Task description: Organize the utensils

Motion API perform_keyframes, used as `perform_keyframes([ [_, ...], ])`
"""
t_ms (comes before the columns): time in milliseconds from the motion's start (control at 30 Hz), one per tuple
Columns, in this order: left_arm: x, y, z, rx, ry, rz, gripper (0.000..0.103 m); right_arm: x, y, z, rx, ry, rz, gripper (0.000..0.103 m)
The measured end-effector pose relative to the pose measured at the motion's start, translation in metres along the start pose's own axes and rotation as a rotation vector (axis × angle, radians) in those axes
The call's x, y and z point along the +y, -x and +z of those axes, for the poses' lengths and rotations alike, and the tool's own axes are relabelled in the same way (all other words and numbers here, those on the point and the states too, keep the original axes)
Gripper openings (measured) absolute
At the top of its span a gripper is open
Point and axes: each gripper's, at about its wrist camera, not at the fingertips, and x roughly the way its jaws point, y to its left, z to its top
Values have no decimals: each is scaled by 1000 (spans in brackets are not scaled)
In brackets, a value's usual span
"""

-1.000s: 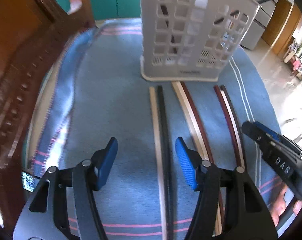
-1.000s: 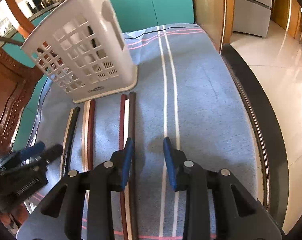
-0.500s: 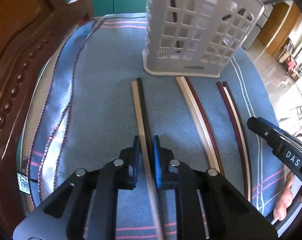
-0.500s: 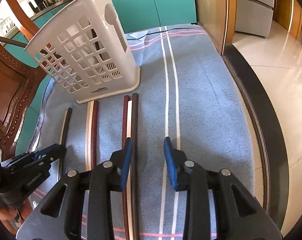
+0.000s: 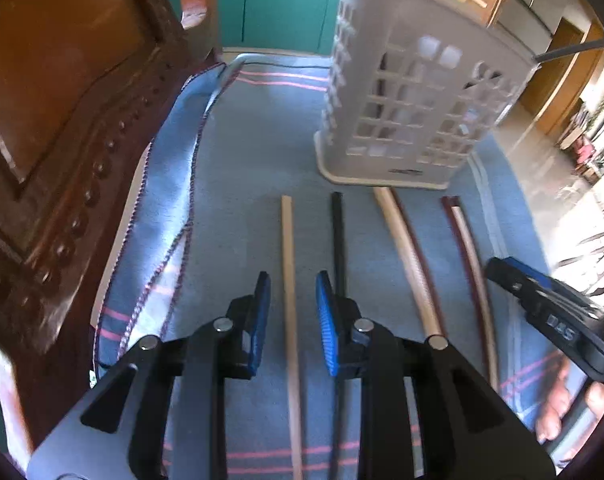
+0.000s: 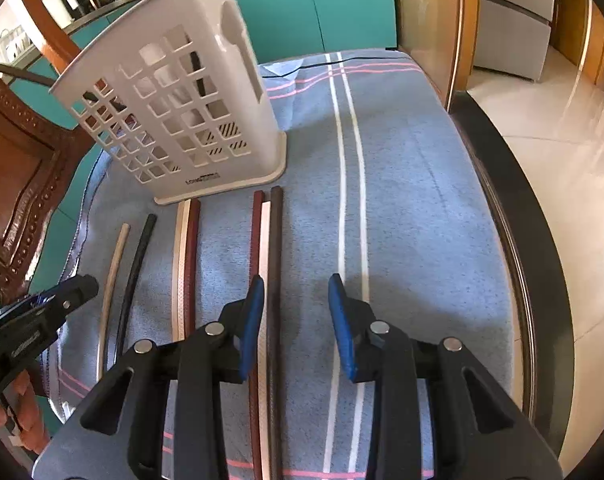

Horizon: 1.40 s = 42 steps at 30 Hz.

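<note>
Several chopsticks lie side by side on a blue striped cloth (image 5: 245, 160) in front of a white slotted utensil basket (image 5: 414, 120), which also shows in the right wrist view (image 6: 181, 112). My left gripper (image 5: 291, 312) is open around a pale wooden chopstick (image 5: 287, 248); a black chopstick (image 5: 337, 232) lies just right of its right finger. A pale and red pair (image 5: 406, 256) and a dark red, pale and brown group (image 6: 266, 248) lie further right. My right gripper (image 6: 295, 320) is open and empty, its left finger over that group.
A carved wooden chair back (image 5: 61, 120) stands close on the left. The table's dark edge (image 6: 518, 240) runs along the right, with floor beyond. Teal cabinets (image 6: 342, 0) stand behind the basket.
My left gripper was shut around the pale and black chopsticks and has opened. Those two chopsticks now lie apart, with only the pale one between the fingers. The right gripper has hardly moved.
</note>
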Motion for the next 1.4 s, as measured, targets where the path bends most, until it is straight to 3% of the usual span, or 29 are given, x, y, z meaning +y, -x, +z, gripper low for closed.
perform_keyframes([
  [133, 3, -17, 6, -7, -16, 70, 25, 7, -3, 2, -8, 56, 16, 33],
  [333, -1, -28, 13, 15, -21, 61, 25, 7, -12, 4, 11, 88, 5, 33],
  [467, -5, -33, 16, 11, -42, 65, 25, 14, -16, 3, 34, 115, 45, 20],
  [767, -6, -29, 14, 10, -38, 64, 25, 5, -12, 9, 18, 61, 52, 20],
  [1067, -23, -20, 9, -38, -114, 136, 25, -4, -13, 11, 35, 61, -20, 21],
  [1400, -29, -14, 6, -48, -135, 154, 25, 16, -16, 3, -2, 159, -104, 21],
])
